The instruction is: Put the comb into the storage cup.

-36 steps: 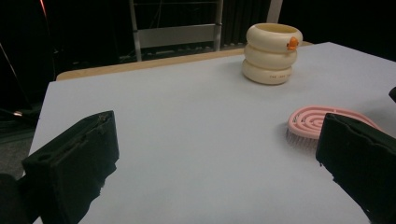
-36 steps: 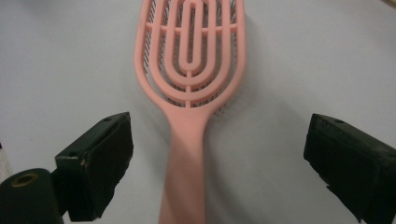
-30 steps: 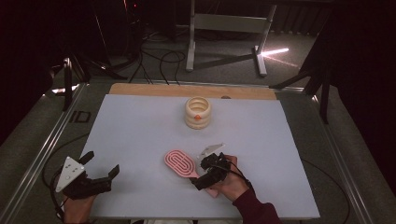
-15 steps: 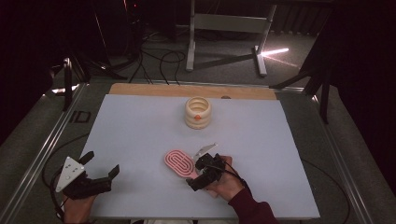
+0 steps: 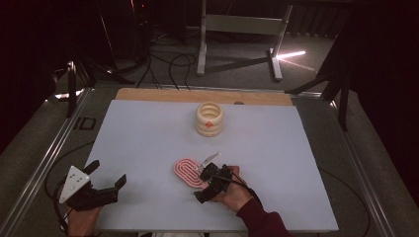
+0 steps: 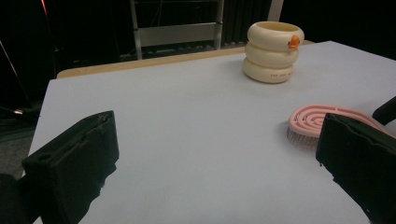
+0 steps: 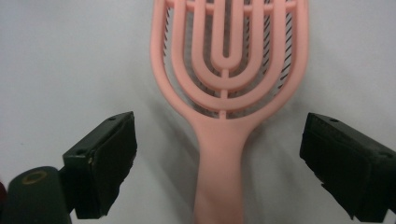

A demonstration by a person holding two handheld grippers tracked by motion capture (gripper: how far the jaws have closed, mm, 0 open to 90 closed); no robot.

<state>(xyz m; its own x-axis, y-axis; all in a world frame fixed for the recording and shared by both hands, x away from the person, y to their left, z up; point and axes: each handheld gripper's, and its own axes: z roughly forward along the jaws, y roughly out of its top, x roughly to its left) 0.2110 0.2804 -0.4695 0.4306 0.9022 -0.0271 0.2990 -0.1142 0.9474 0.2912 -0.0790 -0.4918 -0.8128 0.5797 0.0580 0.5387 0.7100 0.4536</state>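
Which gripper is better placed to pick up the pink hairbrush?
The right gripper. Its open jaws have just been closing and stand either side of the pink hairbrush handle, not yet pressing it. The left gripper sits open near the table's front left corner, well away from it.

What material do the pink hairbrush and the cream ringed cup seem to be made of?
Pink vented hairbrush: probably moulded plastic, smooth matt ribs in one piece, with thin dark bristles beneath. Cream ringed cup: smooth with a soft sheen; plastic or silicone, I cannot tell which.

Dark room, cable-strewn floor (image 5: 163, 59)
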